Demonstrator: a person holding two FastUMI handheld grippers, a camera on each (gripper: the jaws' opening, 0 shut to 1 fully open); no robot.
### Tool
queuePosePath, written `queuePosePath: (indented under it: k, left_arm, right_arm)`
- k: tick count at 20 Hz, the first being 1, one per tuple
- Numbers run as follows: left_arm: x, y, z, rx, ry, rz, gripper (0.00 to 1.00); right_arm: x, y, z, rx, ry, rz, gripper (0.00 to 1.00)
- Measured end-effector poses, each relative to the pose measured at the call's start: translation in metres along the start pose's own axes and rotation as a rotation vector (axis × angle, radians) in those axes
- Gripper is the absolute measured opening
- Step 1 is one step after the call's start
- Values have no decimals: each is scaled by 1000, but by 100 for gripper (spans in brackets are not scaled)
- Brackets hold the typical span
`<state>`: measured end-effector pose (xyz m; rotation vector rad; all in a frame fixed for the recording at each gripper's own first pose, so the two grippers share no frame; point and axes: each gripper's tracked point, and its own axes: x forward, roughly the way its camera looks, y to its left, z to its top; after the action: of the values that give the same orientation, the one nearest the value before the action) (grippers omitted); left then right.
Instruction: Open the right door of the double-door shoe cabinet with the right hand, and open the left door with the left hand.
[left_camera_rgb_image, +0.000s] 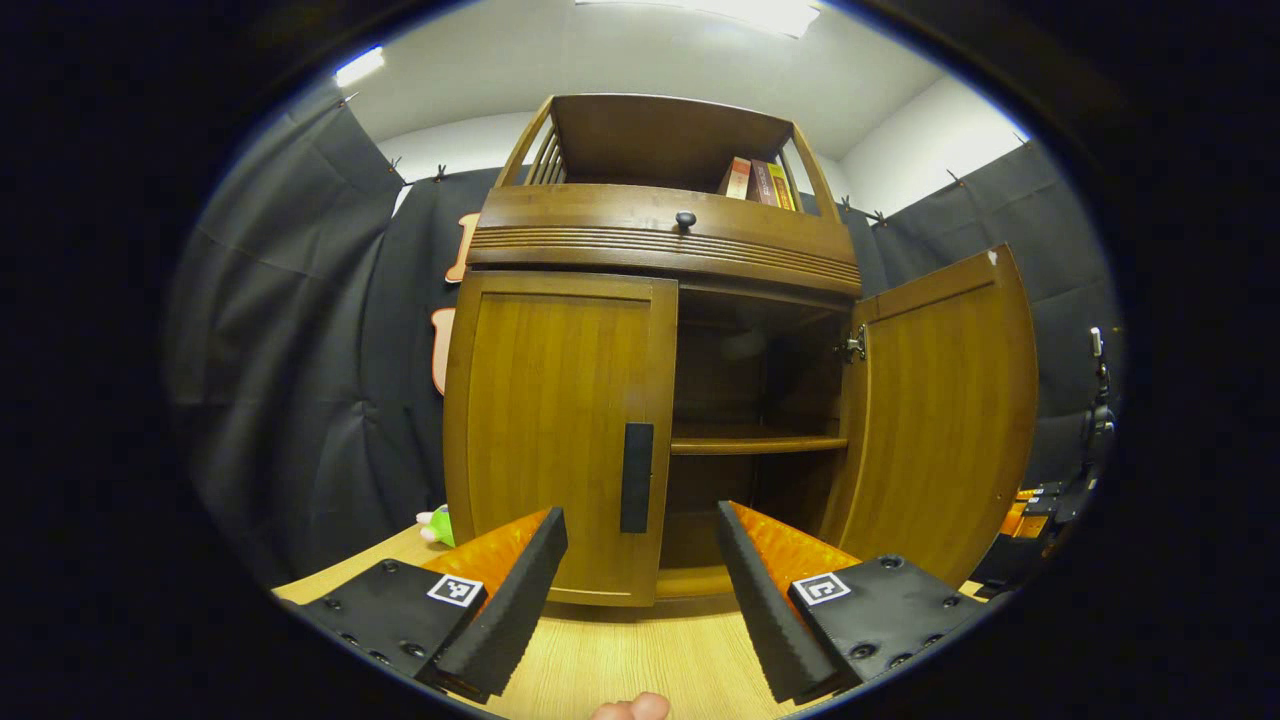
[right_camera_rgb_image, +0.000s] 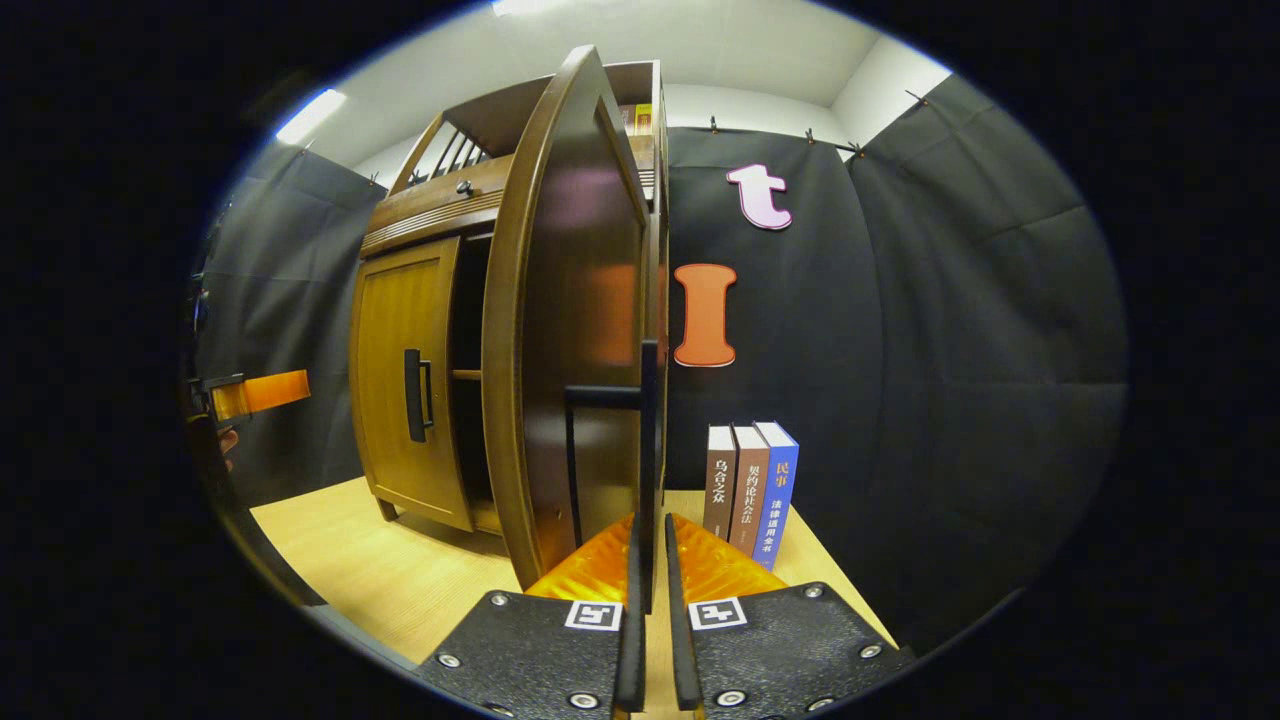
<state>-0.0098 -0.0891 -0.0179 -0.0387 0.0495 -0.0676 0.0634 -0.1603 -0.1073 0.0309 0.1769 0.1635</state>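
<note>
The wooden shoe cabinet (left_camera_rgb_image: 660, 240) stands on a light table. Its left door (left_camera_rgb_image: 555, 430) is closed, with a black vertical handle (left_camera_rgb_image: 637, 477) at its inner edge. My left gripper (left_camera_rgb_image: 640, 515) is open just in front of that handle, one finger on each side, not touching it. The right door (left_camera_rgb_image: 950, 410) is swung wide open. In the right gripper view this door (right_camera_rgb_image: 585, 330) is seen edge-on, and my right gripper (right_camera_rgb_image: 650, 530) is shut on its black handle (right_camera_rgb_image: 650, 430). The left gripper (right_camera_rgb_image: 265, 392) shows at far left there.
Inside the cabinet is a shelf (left_camera_rgb_image: 755, 440). A drawer knob (left_camera_rgb_image: 685, 219) and books (left_camera_rgb_image: 758, 183) are up top. Three books (right_camera_rgb_image: 750, 490) stand on the table (right_camera_rgb_image: 400, 570) just right of the open door. A green toy (left_camera_rgb_image: 440, 525) lies left of the cabinet.
</note>
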Motion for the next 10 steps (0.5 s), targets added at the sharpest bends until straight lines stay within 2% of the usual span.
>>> queuePosePath:
  k: [4,6,7,8,10]
  left_arm:
    - [0,10,-4,-3,0,33,96]
    - [0,16,-6,1,3,54,94]
    - [0,17,-8,3,7,59,94]
    - [-1,20,-10,4,11,63,94]
    - [1,22,-13,8,12,67,94]
  right_arm:
    - [-1,-10,-2,79,-2,8,10]
    - [-5,-10,-1,70,-1,-4,8]
    - [-8,-9,-1,76,1,-11,22]
    - [-15,-10,1,67,-3,-21,8]
    - [-35,-24,6,19,-7,-83,6]
